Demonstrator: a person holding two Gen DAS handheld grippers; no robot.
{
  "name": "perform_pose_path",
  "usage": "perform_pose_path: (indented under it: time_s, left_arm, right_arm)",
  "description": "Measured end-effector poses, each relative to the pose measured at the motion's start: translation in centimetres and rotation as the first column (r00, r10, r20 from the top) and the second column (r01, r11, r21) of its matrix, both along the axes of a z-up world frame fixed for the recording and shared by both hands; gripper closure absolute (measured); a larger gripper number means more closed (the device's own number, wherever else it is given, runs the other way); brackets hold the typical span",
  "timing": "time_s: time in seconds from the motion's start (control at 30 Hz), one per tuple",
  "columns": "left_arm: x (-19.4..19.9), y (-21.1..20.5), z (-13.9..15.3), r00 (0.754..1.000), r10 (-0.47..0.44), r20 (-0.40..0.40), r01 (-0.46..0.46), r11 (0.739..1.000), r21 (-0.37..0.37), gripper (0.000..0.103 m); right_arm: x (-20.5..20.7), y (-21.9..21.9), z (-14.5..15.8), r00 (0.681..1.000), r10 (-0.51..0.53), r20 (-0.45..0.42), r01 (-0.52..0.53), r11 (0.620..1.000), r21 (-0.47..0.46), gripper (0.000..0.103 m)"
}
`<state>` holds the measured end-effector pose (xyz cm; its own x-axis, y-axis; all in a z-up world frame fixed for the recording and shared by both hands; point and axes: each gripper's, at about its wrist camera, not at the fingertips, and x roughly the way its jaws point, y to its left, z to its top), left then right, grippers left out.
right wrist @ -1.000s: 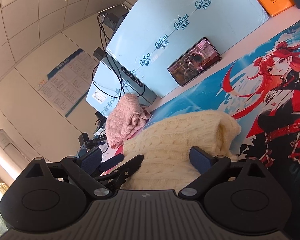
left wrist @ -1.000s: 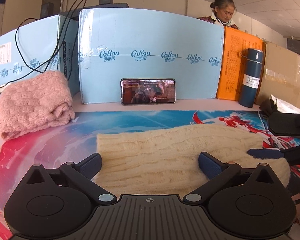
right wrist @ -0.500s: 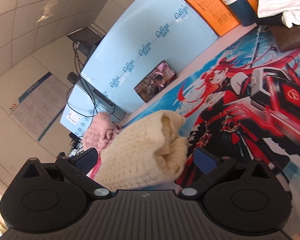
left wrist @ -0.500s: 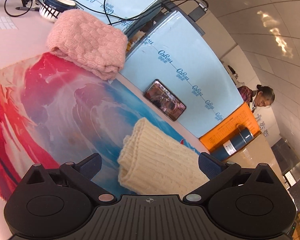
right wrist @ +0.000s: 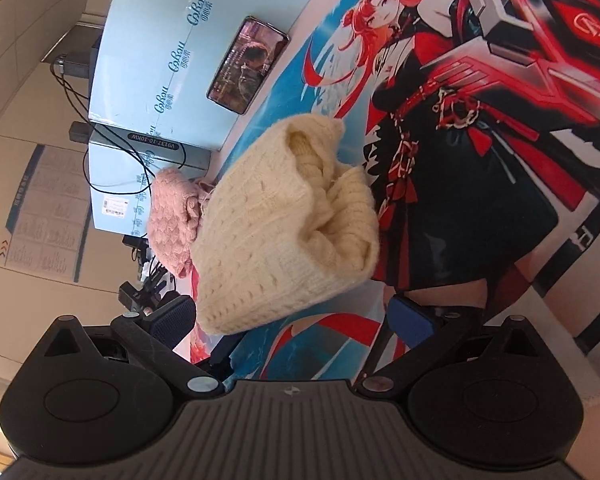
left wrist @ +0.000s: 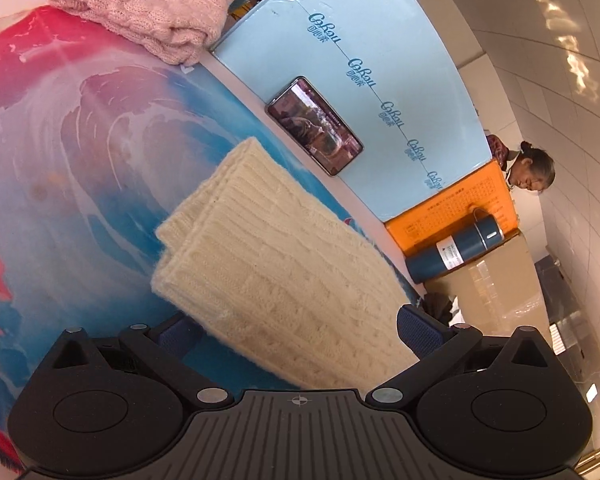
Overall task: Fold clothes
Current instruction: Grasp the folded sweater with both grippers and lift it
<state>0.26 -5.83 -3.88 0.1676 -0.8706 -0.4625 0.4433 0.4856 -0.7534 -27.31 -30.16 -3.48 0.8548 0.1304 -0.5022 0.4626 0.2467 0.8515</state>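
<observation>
A cream cable-knit sweater point(left wrist: 284, 276) lies folded on the printed desk mat point(left wrist: 60, 160). My left gripper point(left wrist: 296, 332) is open, its jaws straddling the near end of the folded sweater. In the right wrist view the sweater point(right wrist: 276, 224) shows its bundled end. My right gripper point(right wrist: 292, 320) is open, just short of the sweater's near edge, with nothing between the jaws. A folded pink knit sweater point(left wrist: 148, 4) lies at the mat's far left corner and also shows in the right wrist view point(right wrist: 172, 220).
A phone point(left wrist: 314, 126) leans on light blue boxes point(left wrist: 360, 80) behind the mat. A blue flask point(left wrist: 456, 250), an orange board point(left wrist: 452, 212) and a cardboard box point(left wrist: 496, 292) stand at the back right. A person point(left wrist: 528, 168) sits beyond. Cables point(right wrist: 100, 128) hang by the boxes.
Both grippers have tilted and swung around the cream sweater. The left one now views it from its left end, the right one from its right end, looking down more steeply. Both stay open.
</observation>
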Motion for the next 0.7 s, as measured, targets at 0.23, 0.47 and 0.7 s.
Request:
perform_pose_path:
  time_s: [0.23, 0.47, 0.7]
  left_arm:
    - [1.9, -0.6, -0.2, 0.997, 0.076, -0.015, -0.076, 0.997, -0.003, 0.000]
    - [2.7, -1.4, -0.1, 0.995, 0.098, 0.006, -0.098, 0.995, 0.003, 0.000]
    - [2.9, -2.9, 0.0, 0.995, 0.068, 0.073, -0.070, 0.997, 0.026, 0.000]
  right_arm:
    - [2.8, -0.7, 0.1, 0.999, 0.004, -0.046, -0.002, 0.999, 0.043, 0.000]
    - [2.9, -1.5, -0.2, 0.999, 0.006, -0.042, -0.004, 0.998, 0.058, 0.000]
    - [4.6, -3.0, 0.5, 0.998, 0.018, -0.065, -0.024, 0.996, -0.089, 0.000]
